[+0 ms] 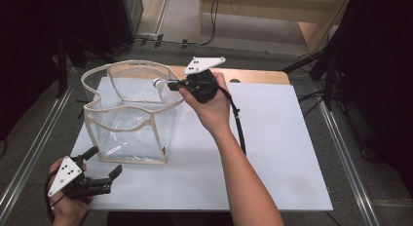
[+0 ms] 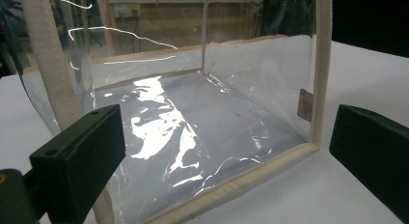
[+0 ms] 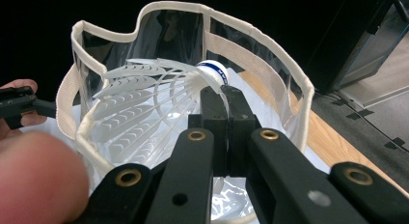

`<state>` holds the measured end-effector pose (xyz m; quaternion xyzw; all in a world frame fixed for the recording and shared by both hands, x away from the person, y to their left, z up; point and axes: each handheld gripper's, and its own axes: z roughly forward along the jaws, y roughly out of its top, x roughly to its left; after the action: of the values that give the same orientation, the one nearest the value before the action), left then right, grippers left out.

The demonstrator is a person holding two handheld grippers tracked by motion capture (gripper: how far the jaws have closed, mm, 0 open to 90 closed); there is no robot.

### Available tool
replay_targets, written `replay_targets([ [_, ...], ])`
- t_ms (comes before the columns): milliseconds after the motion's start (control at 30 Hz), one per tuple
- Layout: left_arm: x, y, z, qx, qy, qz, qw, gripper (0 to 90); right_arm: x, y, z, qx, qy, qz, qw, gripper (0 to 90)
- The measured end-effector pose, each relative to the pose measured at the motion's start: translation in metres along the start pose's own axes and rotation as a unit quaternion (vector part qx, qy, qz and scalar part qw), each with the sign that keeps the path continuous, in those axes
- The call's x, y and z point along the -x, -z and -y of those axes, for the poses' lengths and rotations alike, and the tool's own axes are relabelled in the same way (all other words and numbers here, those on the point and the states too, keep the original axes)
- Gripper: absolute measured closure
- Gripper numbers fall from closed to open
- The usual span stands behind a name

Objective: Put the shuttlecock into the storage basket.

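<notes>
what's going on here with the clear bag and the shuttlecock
A person works at a white table with a gripper in each hand. The right gripper is shut on a white shuttlecock and holds it over the rim of a clear plastic bag with cream trim, which stands open on the table. The left gripper waits open near the bag's front corner, touching nothing. The shuttlecock is not yet inside.

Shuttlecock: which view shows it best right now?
The right gripper view: the shuttlecock sits close up, feathers and cork clear, pinched in the right tongs. The high view gives a small glimpse at the bag rim.
</notes>
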<state>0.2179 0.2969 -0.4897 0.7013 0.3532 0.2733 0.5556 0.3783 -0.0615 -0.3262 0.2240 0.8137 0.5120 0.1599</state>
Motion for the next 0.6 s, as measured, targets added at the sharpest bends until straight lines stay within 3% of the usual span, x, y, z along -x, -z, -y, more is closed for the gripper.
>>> replay_targets([
  [267, -0.0006, 0.0003, 0.0, 0.001, 0.001, 0.0, 1.0, 0.0, 0.0003, -0.0084, 0.0007, 0.001, -0.003, 0.009, 1.0, 85.9],
  [433, -0.0011, 0.0007, -0.0002, 0.001, 0.001, -0.001, 1.0, 0.0, -0.0001, -0.0092, 0.0032, 0.008, -0.004, 0.011, 0.9999, 54.8],
  [600, -0.0005, 0.0006, -0.0004, 0.001, 0.001, -0.001, 1.0, 0.0, 0.0007, -0.0027, 0.0052, 0.014, -0.017, 0.01, 0.9997, 32.7],
])
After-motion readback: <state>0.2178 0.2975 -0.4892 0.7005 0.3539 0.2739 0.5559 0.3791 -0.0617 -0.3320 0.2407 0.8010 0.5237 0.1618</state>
